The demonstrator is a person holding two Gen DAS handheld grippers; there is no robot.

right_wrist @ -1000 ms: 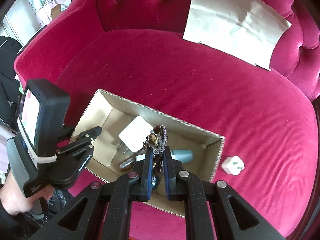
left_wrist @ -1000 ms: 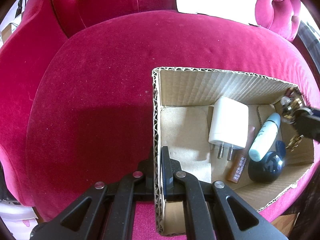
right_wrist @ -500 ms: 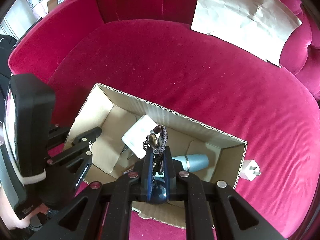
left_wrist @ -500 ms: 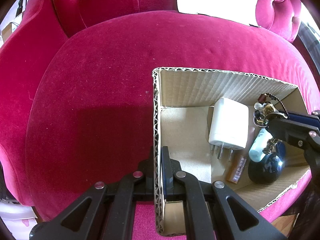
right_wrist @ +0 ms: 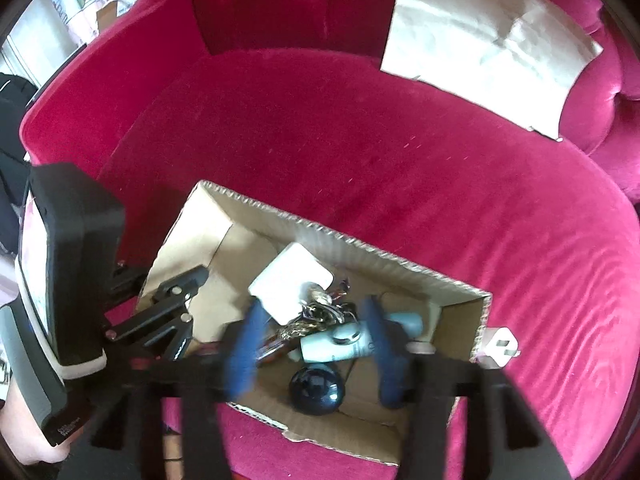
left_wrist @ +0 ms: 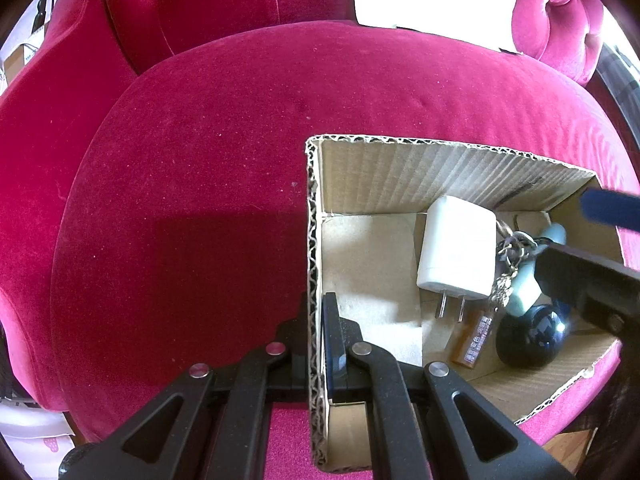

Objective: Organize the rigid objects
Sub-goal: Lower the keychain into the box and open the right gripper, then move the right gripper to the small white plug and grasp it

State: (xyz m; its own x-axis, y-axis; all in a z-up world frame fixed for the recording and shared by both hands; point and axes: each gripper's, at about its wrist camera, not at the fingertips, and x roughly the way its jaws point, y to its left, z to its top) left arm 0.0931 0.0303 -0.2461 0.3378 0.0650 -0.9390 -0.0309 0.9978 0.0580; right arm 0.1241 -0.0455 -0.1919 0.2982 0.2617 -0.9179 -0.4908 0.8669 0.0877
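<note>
An open cardboard box (left_wrist: 400, 168) (right_wrist: 400, 268) sits on a pink velvet sofa seat (left_wrist: 200, 160). My left gripper (left_wrist: 316, 312) (right_wrist: 192, 280) is shut on the box's left wall. My right gripper (right_wrist: 312, 340) (left_wrist: 592, 240) hangs over the box and its jaws are opening; the bunch of keys (right_wrist: 324, 312) (left_wrist: 512, 248) lies below them, free of the pads. The keys rest against a white charger (left_wrist: 456, 248) and a light blue bottle (right_wrist: 352, 344). A dark blue round object (right_wrist: 316, 390) and a brown tube (left_wrist: 476, 336) also lie inside.
A second white plug (right_wrist: 500, 350) lies on the seat just outside the box's right end. A pale sheet (right_wrist: 488, 48) leans on the backrest. A person's hand (right_wrist: 24, 432) holds the left gripper's handle at the lower left.
The right gripper came down over the box with the keys, then spread its jaws; the keys now lie on the things inside. The left gripper stayed clamped on the wall.
</note>
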